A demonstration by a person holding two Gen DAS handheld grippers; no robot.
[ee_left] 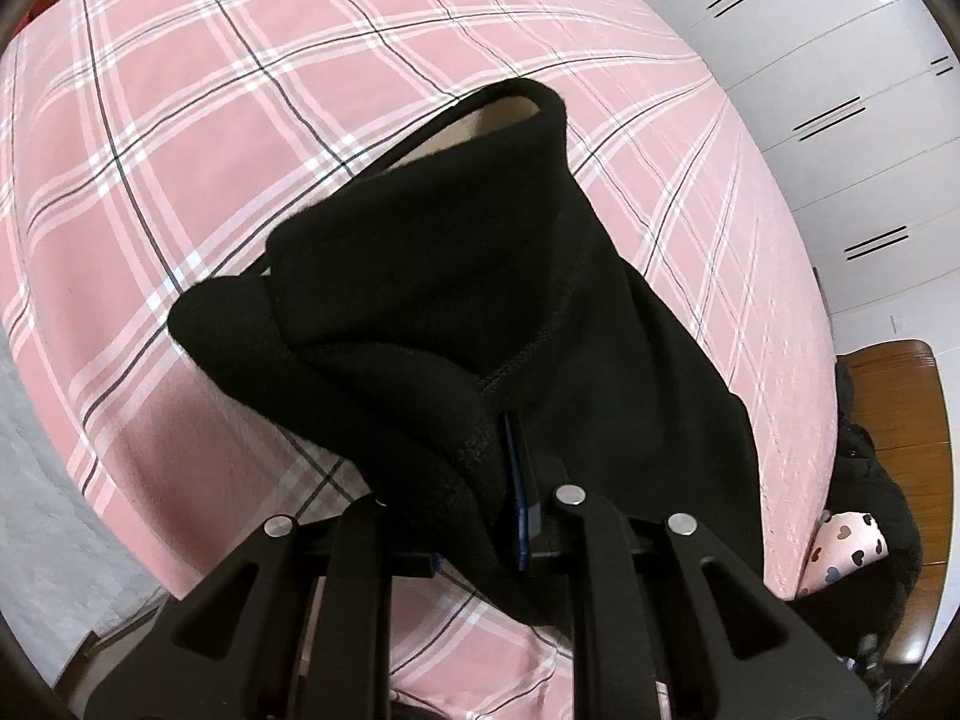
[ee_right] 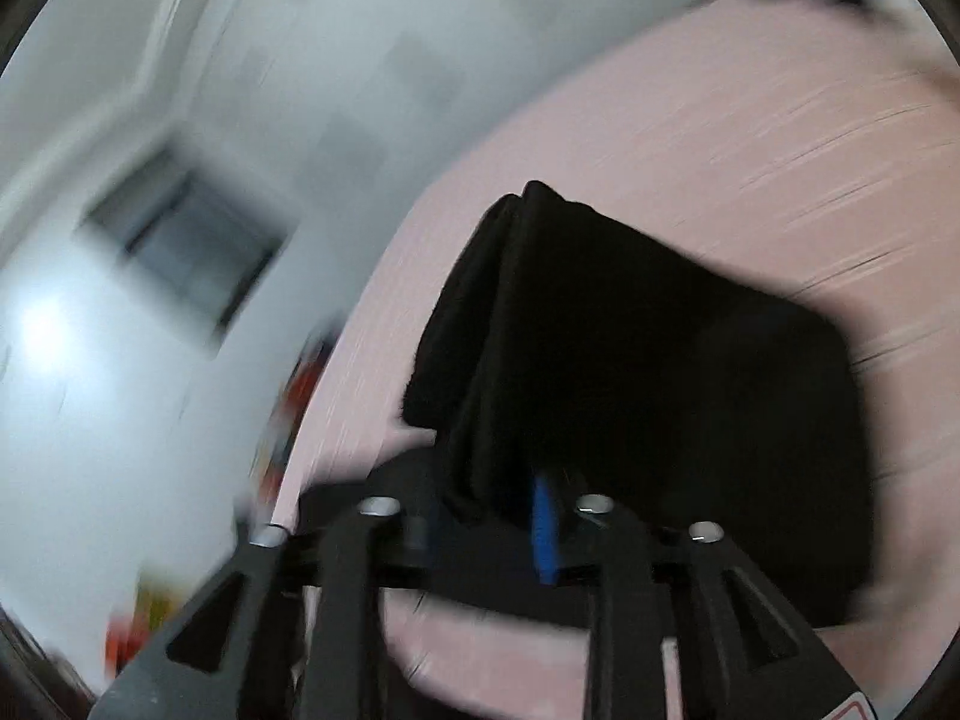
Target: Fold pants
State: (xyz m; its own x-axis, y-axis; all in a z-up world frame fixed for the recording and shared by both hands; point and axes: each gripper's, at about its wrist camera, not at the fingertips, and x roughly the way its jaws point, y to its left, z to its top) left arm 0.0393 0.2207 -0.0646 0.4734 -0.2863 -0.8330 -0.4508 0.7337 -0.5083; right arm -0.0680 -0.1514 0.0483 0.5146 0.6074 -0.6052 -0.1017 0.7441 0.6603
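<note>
The black pants [ee_left: 468, 300] hang bunched from my left gripper [ee_left: 486, 480], which is shut on a seamed edge of the cloth above the pink checked bed [ee_left: 180, 150]. A pale lining shows at the far opening of the pants. In the blurred right wrist view, my right gripper [ee_right: 498, 498] is shut on another part of the black pants [ee_right: 660, 360], with folded layers standing up between the fingers. A blue pad [ee_right: 545, 531] shows beside the cloth. The fingertips of both grippers are hidden by the fabric.
White cupboard doors [ee_left: 840, 108] stand beyond the bed on the right. A wooden chair [ee_left: 894, 420] with dark clothes and a heart-print cloth [ee_left: 846, 546] sits at the bed's right edge. The right wrist view shows a white wall and a dark window [ee_right: 186, 240].
</note>
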